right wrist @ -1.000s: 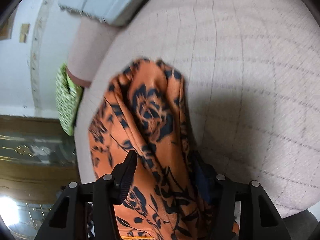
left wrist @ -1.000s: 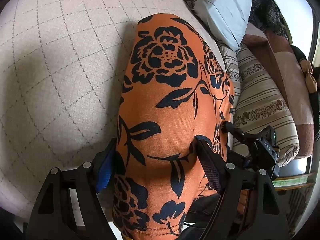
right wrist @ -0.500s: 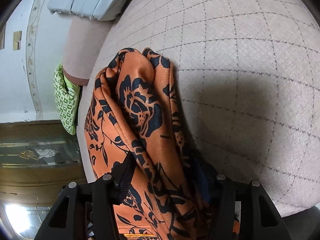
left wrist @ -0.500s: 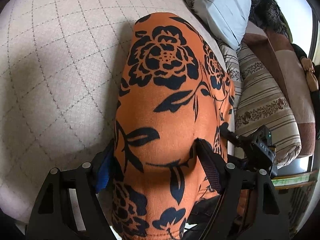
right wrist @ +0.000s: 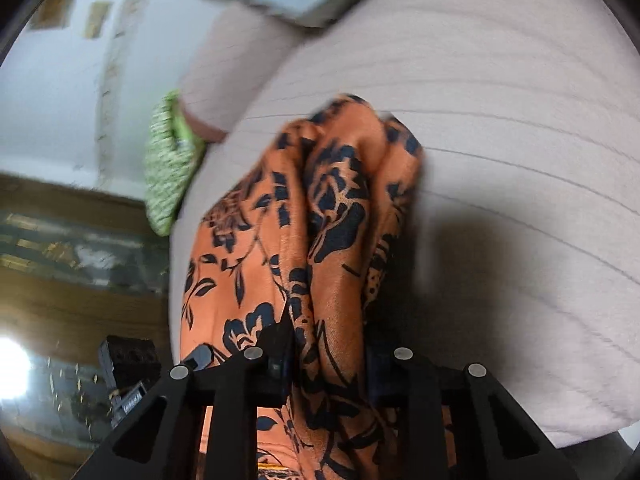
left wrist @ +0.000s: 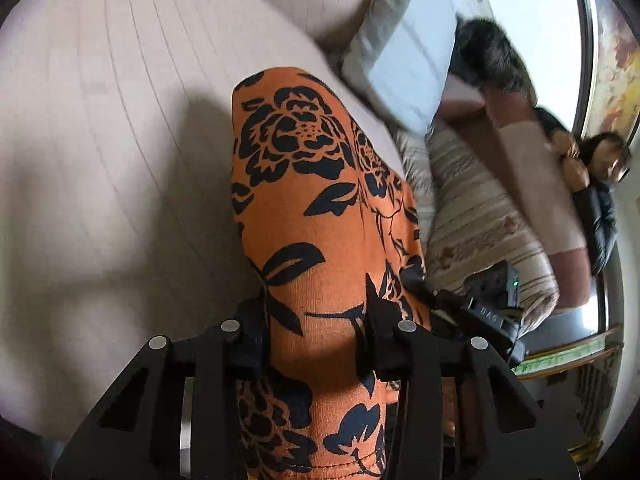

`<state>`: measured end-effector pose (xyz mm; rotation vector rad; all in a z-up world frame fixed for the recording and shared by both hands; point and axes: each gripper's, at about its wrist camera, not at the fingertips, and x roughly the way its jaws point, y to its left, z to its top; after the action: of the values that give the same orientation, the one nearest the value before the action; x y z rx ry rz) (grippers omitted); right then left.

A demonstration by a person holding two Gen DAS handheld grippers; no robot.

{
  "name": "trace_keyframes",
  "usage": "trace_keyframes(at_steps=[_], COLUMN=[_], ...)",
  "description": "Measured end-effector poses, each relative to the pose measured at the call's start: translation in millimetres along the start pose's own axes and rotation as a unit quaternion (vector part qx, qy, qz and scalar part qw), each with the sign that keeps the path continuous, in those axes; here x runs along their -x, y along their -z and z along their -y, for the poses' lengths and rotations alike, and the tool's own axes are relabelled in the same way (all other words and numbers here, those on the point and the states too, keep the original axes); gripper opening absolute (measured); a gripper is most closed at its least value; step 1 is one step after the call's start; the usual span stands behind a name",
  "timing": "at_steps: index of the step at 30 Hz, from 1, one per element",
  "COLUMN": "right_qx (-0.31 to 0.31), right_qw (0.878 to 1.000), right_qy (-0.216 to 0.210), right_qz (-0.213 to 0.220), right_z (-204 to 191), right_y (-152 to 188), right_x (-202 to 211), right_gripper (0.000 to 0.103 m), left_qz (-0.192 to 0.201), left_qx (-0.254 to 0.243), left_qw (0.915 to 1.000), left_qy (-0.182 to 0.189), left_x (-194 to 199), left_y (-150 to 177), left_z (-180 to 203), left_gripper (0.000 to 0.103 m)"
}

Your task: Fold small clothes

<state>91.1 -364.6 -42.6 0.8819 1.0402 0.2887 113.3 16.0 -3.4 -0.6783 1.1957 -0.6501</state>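
An orange garment with black flowers (left wrist: pixel 320 208) hangs above the beige quilted cushion (left wrist: pixel 120 140). My left gripper (left wrist: pixel 316 320) is shut on one part of its near edge. My right gripper (right wrist: pixel 328 340) is shut on a bunched fold of the same garment (right wrist: pixel 332 216). The cloth drapes forward from both grippers, its far end near the cushion (right wrist: pixel 500 120). The right gripper also shows in the left wrist view (left wrist: pixel 484 300), to the right of the cloth. Both views are blurred by motion.
A pale blue-grey pillow (left wrist: pixel 400 60) and a striped cushion (left wrist: pixel 480 220) lie at the back right. A person in dark clothes (left wrist: pixel 600 184) sits beyond. A green patterned cloth (right wrist: pixel 168 168) hangs off the sofa's left edge, above a wooden floor (right wrist: pixel 60 300).
Both grippers have closed tighter on the garment and lifted it away from the cushion. The views tilted up and more of the room shows.
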Motion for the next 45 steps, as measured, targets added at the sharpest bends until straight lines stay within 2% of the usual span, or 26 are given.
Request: trace_keyframes(at_steps=[5, 8, 12, 14, 15, 16, 17, 18, 20, 21, 23, 27, 28, 30, 33, 34, 35, 36, 37, 38, 40, 41, 42, 45], right_qx=[0.028, 0.046, 0.062, 0.067, 0.068, 0.063, 0.044, 0.005, -0.041, -0.042, -0.027, 0.002, 0.003, 0.023, 0.068, 0.079, 0.082, 0.08, 0.079, 0.083, 0.099, 0.11, 0.11, 0.061], right_qw=[0.999, 0.997, 0.997, 0.997, 0.997, 0.997, 0.998, 0.997, 0.997, 0.997, 0.997, 0.993, 0.993, 0.993, 0.986, 0.983, 0.981, 0.983, 0.985, 0.984, 0.983, 0.981, 0.978, 0.978], right_qy=[-0.042, -0.055, -0.043, -0.021, -0.003, 0.013, 0.033, 0.047, 0.004, -0.003, 0.015, 0.09, 0.09, 0.083, 0.134, 0.152, 0.16, 0.154, 0.141, 0.14, 0.145, 0.155, 0.173, 0.192], right_qz=[-0.015, -0.025, -0.03, -0.028, -0.027, -0.031, -0.041, -0.058, -0.066, -0.07, -0.074, -0.077, -0.081, -0.081, -0.069, -0.072, -0.07, -0.066, -0.066, -0.066, -0.049, -0.032, -0.029, -0.06], right_z=[-59, -93, -109, -99, -89, -78, -64, -45, -21, -18, -26, -59, -66, -77, -84, -80, -77, -72, -71, -73, -81, -83, -83, -49], right_y=[-17, -35, -53, -56, -56, -56, -58, -59, -59, -60, -62, -49, -44, -20, 19, 31, 37, 41, 42, 42, 48, 50, 48, 50], right_x=[-37, -72, -106, -118, -127, -136, -149, -163, -171, -169, -160, -135, -131, -115, -106, -107, -106, -106, -105, -103, -90, -84, -90, -110], right_gripper=[0.026, 0.026, 0.026, 0.026, 0.026, 0.027, 0.029, 0.031, 0.035, 0.035, 0.036, 0.037, 0.037, 0.038, 0.037, 0.036, 0.03, 0.026, 0.013, 0.009, 0.008, 0.008, 0.008, 0.008], left_qz=[0.043, 0.055, 0.047, 0.031, 0.017, -0.017, -0.041, -0.032, -0.038, -0.036, -0.022, -0.038, -0.041, -0.037, -0.024, -0.026, -0.027, -0.025, -0.022, -0.017, 0.0, 0.01, 0.013, 0.011], left_qx=[-0.023, -0.031, -0.026, 0.005, 0.02, 0.062, 0.092, 0.103, 0.099, 0.092, 0.083, 0.083, 0.083, 0.069, 0.054, 0.056, 0.058, 0.061, 0.07, 0.087, 0.092, 0.082, 0.07, 0.027], left_qw=[0.9983, 0.9969, 0.9966, 0.9971, 0.9954, 0.9878, 0.9812, 0.9832, 0.9836, 0.9845, 0.9834, 0.9793, 0.9783, 0.9787, 0.9795, 0.9801, 0.9805, 0.9807, 0.9802, 0.9808, 0.9829, 0.9828, 0.9804, 0.9732], left_qy=[-0.03, -0.047, -0.062, -0.069, -0.092, -0.142, -0.165, -0.148, -0.146, -0.145, -0.16, -0.181, -0.185, -0.19, -0.192, -0.189, -0.186, -0.184, -0.184, -0.174, -0.16, -0.165, -0.184, -0.228], left_x=[53, 67, 55, 26, 11, -9, -20, -20, -16, -15, -13, -12, -7, 0, 6, 6, 5, 3, 1, 2, 8, 8, 3, -9], left_y=[-46, -80, -112, -119, -119, -117, -113, -110, -114, -116, -116, -101, -95, -81, -57, -46, -39, -32, -28, -25, -23, -23, -23, -19], left_z=[1, -4, -35, -69, -85, -106, -120, -124, -118, -114, -107, -104, -103, -94, -87, -88, -90, -92, -96, -102, -100, -98, -97, -93], left_gripper=[0.036, 0.036, 0.037, 0.042, 0.047, 0.049, 0.059, 0.062, 0.061, 0.061, 0.061, 0.062, 0.062, 0.062, 0.062, 0.062, 0.062, 0.062, 0.062, 0.062, 0.062, 0.062, 0.062, 0.063])
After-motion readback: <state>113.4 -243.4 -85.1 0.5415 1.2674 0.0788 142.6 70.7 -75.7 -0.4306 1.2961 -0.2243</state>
